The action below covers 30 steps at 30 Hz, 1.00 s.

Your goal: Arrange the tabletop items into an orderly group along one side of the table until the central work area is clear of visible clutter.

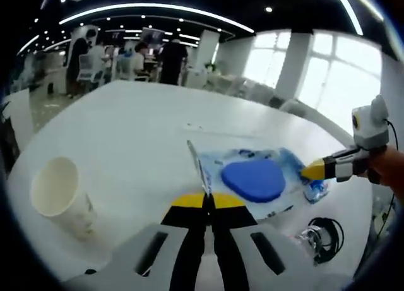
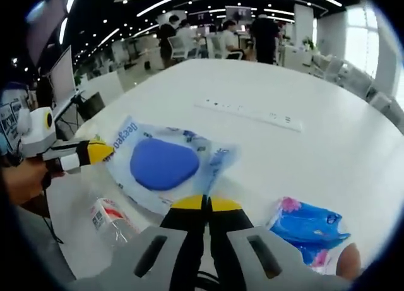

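Two grippers of yours, left gripper (image 1: 208, 199) and right gripper (image 2: 206, 203), each clench opposite edges of the blue wipes packet (image 2: 165, 166) above the counter (image 2: 328, 146).

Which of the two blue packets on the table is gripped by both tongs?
The clear packet with the dark blue pad, pinched at opposite edges; the pink-flowered packet lies untouched.

This is a large open-plan office. Long curved strip lights (image 1: 158, 8) and small round spotlights run across a dark ceiling, and tall bright windows (image 1: 344, 70) line one wall. Beyond the broad white worktop (image 1: 139, 133), people (image 1: 172, 60) stand and sit among desks and office chairs (image 2: 178, 48). A power strip (image 2: 249, 111) is set into the worktop, and a monitor (image 2: 63, 76) stands on a neighbouring desk
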Available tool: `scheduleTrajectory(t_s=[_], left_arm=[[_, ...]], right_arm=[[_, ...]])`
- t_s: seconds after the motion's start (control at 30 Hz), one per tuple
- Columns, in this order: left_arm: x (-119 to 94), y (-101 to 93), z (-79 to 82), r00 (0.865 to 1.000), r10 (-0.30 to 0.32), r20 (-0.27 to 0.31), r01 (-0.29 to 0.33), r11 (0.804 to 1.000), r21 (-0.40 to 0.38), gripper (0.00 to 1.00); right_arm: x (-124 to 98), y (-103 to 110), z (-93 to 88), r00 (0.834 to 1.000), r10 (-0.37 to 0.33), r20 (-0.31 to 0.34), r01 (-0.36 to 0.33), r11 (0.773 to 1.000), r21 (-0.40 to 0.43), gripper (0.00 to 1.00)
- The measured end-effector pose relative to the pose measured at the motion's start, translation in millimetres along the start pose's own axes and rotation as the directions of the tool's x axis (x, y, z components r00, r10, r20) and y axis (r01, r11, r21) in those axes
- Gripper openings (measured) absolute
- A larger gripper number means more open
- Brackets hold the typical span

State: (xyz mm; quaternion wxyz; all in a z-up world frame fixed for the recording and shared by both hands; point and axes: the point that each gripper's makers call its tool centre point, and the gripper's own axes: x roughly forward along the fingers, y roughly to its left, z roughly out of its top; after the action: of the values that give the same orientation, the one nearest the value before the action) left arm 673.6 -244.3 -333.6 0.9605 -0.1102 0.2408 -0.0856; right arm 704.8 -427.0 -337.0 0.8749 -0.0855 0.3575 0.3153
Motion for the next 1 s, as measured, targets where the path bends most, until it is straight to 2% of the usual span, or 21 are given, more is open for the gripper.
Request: scheduleTrajectory(t_s=[0.3,0.8,1.0], left_arm=[[8.8,-5.3,-12.5,0.999,-0.018,-0.032,0.018,1.000,0.024,0.00],[7.0,-2.5,-37.7,0.997,-0.012,-0.081,0.015,0.999,0.028,0.00],[7.1,-1.5,-44.2,0.995,-0.009,-0.100,0.012,0.999,0.031,0.00]], right_arm=[[4.0,-4.3,-17.3,1.000,-0.007,-0.026,0.007,1.000,0.020,0.02],[6.4,4.8,-44.5,0.998,0.004,-0.064,-0.002,0.999,0.035,0.02],[6.7,5.0,-47.4,0.998,0.006,-0.065,-0.003,0.999,0.046,0.02]])
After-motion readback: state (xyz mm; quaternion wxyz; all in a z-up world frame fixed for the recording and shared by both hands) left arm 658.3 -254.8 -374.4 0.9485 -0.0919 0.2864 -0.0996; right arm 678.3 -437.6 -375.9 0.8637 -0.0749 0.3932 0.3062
